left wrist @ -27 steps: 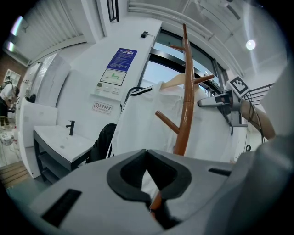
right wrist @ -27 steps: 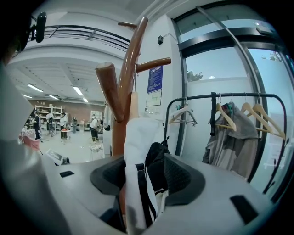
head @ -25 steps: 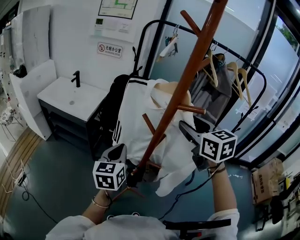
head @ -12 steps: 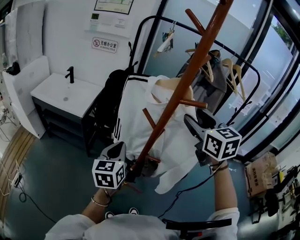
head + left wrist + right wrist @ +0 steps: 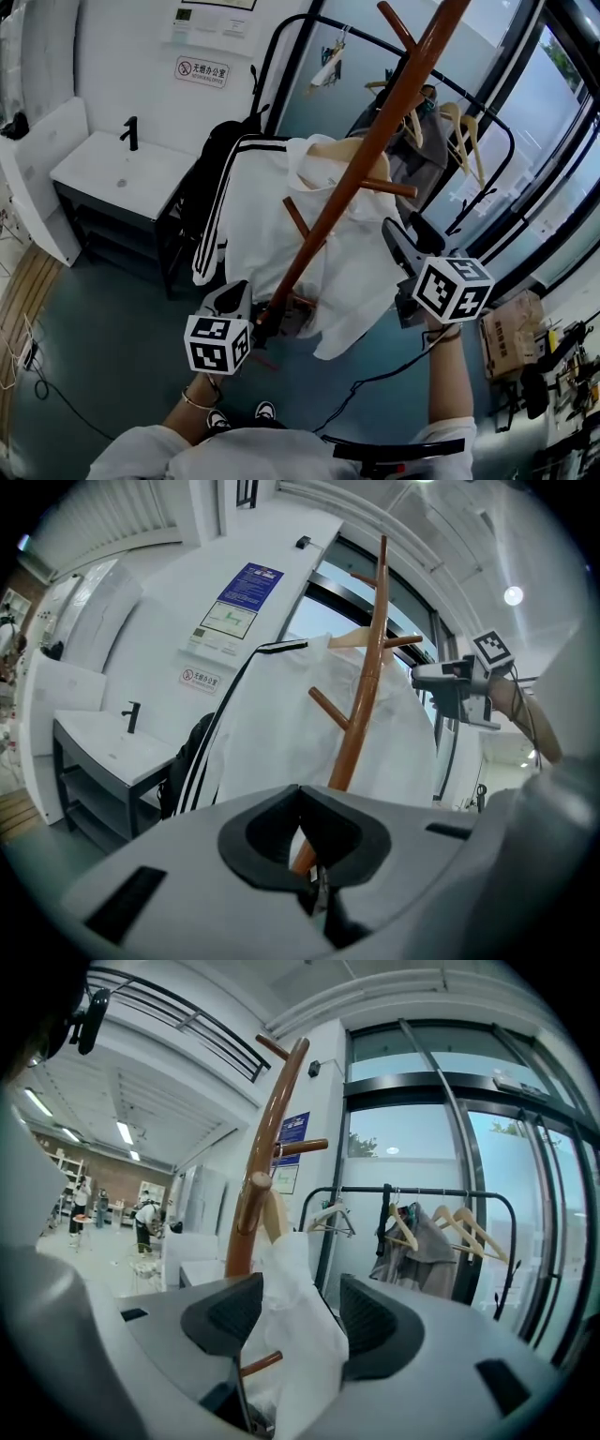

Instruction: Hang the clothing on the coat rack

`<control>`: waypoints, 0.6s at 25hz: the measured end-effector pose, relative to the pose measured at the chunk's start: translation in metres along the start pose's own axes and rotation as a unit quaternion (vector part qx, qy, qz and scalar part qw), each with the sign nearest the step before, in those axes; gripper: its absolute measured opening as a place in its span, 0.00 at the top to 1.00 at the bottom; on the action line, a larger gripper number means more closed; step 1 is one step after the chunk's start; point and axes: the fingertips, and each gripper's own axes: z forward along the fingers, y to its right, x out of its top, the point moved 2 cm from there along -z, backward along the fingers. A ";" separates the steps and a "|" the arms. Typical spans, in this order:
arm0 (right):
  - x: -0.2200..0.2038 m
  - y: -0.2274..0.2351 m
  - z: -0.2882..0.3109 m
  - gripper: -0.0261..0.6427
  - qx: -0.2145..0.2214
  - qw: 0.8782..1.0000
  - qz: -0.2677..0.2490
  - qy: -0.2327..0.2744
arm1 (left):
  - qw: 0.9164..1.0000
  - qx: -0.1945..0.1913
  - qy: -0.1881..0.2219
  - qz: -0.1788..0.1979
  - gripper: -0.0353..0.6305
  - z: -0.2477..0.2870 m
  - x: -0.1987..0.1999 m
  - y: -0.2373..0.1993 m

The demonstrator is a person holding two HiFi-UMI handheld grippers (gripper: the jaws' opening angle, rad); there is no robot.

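The hanging step looks all but done, I judge: the white clothing (image 5: 267,216) on its hanger (image 5: 342,150) hangs against the coat rack (image 5: 361,173), up by the upper pegs, though I cannot make out the hook on a peg. My right gripper (image 5: 401,236) sits just right of the pole with its jaws spread wide; in the right gripper view a fold of the white cloth (image 5: 298,1335) hangs between the pads, which do not press on it. My left gripper (image 5: 234,298) is low and near, beside the pole's foot, jaws closed together on nothing. The next move calls for drawing the right gripper back towards me without snagging that fold or tugging the hanger loose.
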 end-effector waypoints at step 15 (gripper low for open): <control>-0.052 0.015 -0.034 0.57 -0.074 0.994 0.081 0.006 | 1.000 0.005 0.004 0.021 0.93 -0.022 0.007 0.016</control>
